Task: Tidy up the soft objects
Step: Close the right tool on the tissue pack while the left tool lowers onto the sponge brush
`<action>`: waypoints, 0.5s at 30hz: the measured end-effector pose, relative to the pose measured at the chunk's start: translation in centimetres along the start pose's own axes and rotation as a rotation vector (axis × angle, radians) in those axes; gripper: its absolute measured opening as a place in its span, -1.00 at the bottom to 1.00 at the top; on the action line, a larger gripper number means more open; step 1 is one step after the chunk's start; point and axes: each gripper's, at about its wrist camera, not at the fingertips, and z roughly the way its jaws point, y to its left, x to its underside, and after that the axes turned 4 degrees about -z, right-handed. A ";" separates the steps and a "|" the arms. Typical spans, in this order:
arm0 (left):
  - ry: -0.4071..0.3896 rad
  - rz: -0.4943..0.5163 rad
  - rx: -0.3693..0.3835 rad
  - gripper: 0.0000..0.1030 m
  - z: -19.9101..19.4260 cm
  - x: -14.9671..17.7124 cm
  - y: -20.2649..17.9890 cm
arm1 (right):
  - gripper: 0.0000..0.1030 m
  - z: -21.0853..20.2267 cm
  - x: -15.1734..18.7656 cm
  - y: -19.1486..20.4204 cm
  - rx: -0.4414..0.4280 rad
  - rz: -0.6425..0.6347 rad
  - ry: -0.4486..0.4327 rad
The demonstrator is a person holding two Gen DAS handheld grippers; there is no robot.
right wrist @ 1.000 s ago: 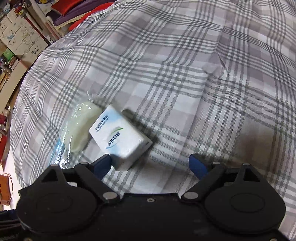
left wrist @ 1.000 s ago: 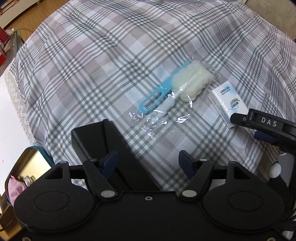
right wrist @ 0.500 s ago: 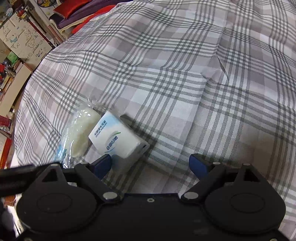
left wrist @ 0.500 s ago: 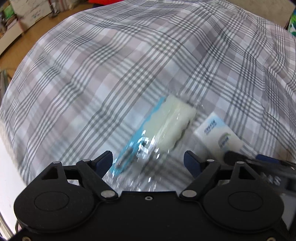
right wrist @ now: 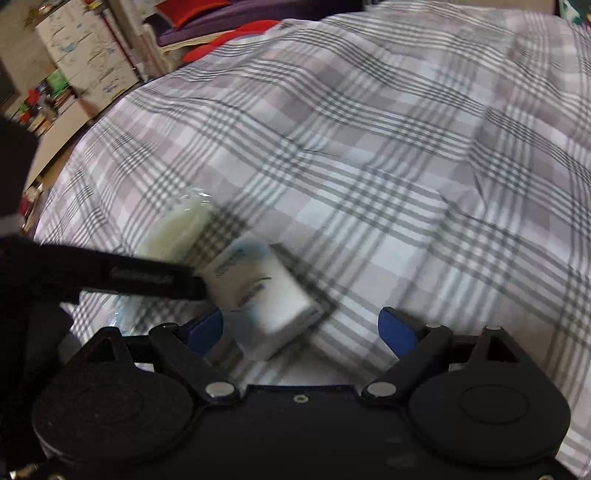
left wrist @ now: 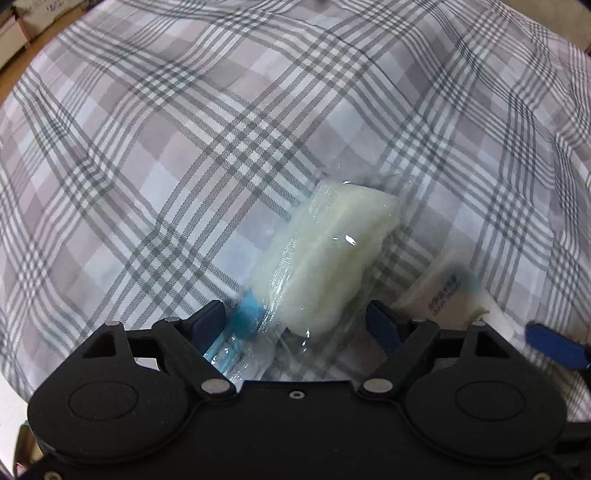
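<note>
A pale sponge brush (left wrist: 325, 258) with a blue handle, sealed in clear plastic, lies on the plaid bedspread (left wrist: 184, 147). My left gripper (left wrist: 295, 314) points down over it with its jaws closing. The wrapped sponge lies between the fingers and neither pad presses on it. Just right of it sits a white tissue pack (left wrist: 447, 288), blurred here. In the right wrist view the tissue pack (right wrist: 258, 291) lies between the wide-open fingers of my right gripper (right wrist: 301, 325), close to the left finger. The sponge (right wrist: 177, 232) shows behind the left gripper's black finger (right wrist: 147, 275).
The bedspread (right wrist: 406, 166) stretches away to the right and far side, with soft folds. Beyond its far left edge are stacked boxes (right wrist: 85, 62) and red cushions (right wrist: 236, 33). A blue fingertip (left wrist: 554, 347) of the right gripper shows at the left view's right edge.
My left gripper has travelled from beside a black box to the sponge brush, lower and closer, and its jaws have widened. The right gripper has rolled slightly in place.
</note>
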 end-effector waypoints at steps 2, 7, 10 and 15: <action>0.009 -0.010 0.015 0.53 0.1 -0.3 0.3 | 0.78 0.2 -0.1 0.5 0.004 -0.012 -0.008; 0.010 0.018 0.037 0.56 -0.2 -0.3 0.3 | 0.76 0.8 0.2 1.7 0.019 -0.058 -0.023; 0.004 0.026 0.042 0.58 -0.2 -0.4 0.1 | 0.58 1.2 0.4 2.5 0.049 -0.098 -0.030; -0.013 0.028 0.061 0.61 -0.4 -0.5 0.0 | 0.17 1.3 0.5 2.9 0.046 -0.131 -0.014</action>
